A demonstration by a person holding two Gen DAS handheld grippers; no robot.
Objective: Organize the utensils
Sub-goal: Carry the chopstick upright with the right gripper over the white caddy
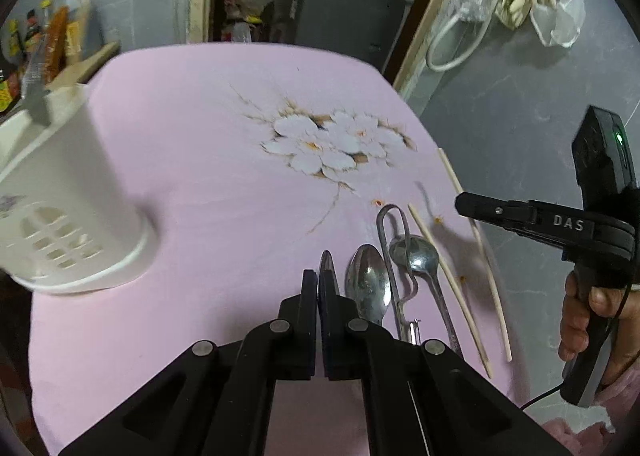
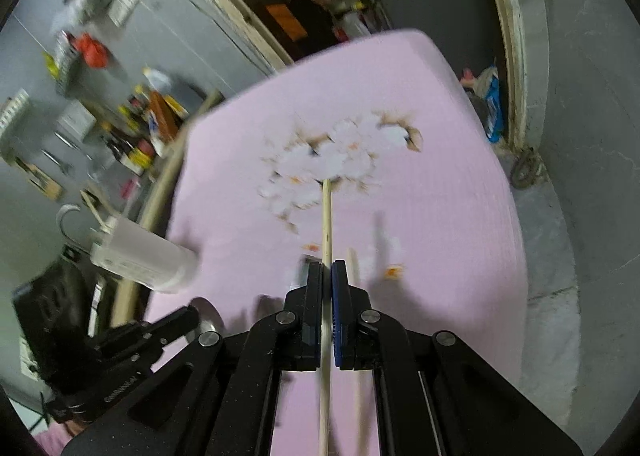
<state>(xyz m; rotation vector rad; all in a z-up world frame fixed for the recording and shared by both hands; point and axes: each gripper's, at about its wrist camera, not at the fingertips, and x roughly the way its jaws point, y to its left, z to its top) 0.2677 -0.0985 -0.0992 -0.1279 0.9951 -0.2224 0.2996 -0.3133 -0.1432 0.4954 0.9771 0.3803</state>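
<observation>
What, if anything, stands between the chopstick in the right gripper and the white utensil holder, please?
Nothing stands on the pink cloth between the chopstick and holder. The left gripper, shut on a metal utensil, sits close beside that route.

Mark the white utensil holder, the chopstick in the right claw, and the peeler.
white utensil holder (image 1: pixel 76 192), left wrist view, on its side wall.
chopstick (image 2: pixel 327 216), right wrist view, on the shaft ahead of the claw.
peeler (image 1: pixel 390 232), left wrist view, on its looped metal handle.

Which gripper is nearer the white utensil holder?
Left. The left gripper sits just right of the white utensil holder; the right gripper is off beyond the spoons, over by the chopsticks.
</observation>
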